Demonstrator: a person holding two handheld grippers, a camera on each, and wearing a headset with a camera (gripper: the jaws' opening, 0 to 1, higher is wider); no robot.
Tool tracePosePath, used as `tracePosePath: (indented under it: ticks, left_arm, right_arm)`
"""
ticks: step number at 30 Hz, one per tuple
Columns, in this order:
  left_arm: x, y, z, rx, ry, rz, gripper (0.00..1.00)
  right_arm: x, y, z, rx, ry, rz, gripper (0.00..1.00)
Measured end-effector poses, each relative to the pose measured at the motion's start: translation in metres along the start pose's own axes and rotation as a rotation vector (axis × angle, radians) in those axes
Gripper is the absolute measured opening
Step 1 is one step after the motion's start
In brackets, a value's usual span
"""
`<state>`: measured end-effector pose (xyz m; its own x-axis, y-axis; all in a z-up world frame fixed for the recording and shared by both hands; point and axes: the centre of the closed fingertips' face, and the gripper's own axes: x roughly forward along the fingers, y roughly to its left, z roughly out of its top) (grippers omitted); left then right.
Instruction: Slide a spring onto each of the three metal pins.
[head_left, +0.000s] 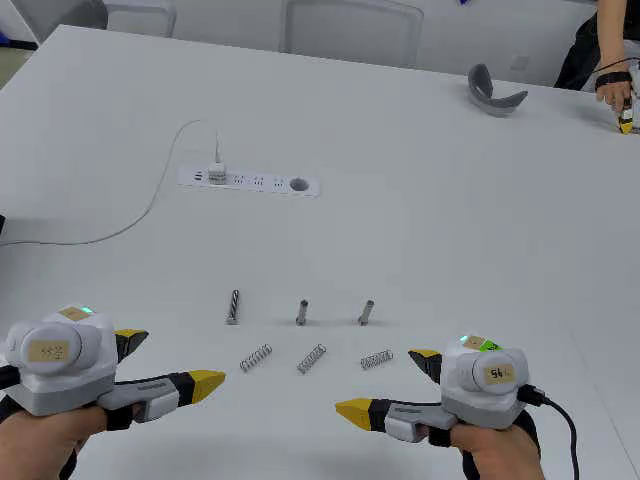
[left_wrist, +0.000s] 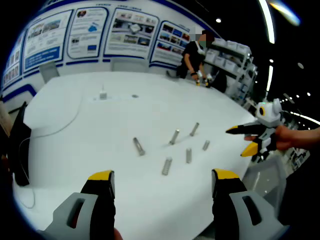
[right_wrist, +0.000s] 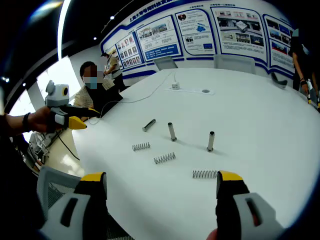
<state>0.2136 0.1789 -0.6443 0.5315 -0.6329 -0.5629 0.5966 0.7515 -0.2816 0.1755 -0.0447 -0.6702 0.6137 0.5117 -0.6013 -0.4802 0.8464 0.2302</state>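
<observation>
Three short metal pins stand in a row on the white table (head_left: 420, 220): left pin (head_left: 232, 306), middle pin (head_left: 301, 312), right pin (head_left: 366, 312). In front of each lies a loose spring: left spring (head_left: 256, 357), middle spring (head_left: 312, 358), right spring (head_left: 376, 359). My left gripper (head_left: 168, 360) is open at the near left, short of the springs. My right gripper (head_left: 390, 384) is open at the near right, just beside the right spring. The left gripper view shows the pins (left_wrist: 174, 136) and springs (left_wrist: 189, 155) ahead of the open jaws. The right gripper view shows the same pins (right_wrist: 171, 131) and springs (right_wrist: 164, 158).
A white power strip (head_left: 248, 181) with a plugged charger and a trailing cable (head_left: 150, 200) lies beyond the pins. A grey curved object (head_left: 493, 92) rests at the far right. Another person's hand (head_left: 615, 95) works at the far right edge. Chairs (head_left: 350, 30) stand behind the table.
</observation>
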Motion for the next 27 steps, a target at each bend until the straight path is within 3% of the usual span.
tracePosePath:
  ticks: [13,27]
  left_arm:
    - [0.002,0.001,-0.002,0.001,0.007,-0.007,0.80]
    - [0.009,0.013,0.000,0.006,0.012,-0.005,0.80]
  right_arm:
    - [0.007,0.008,-0.003,-0.002,0.017,0.019,0.92]
    - [0.004,0.005,-0.006,-0.014,0.030,0.013,0.93]
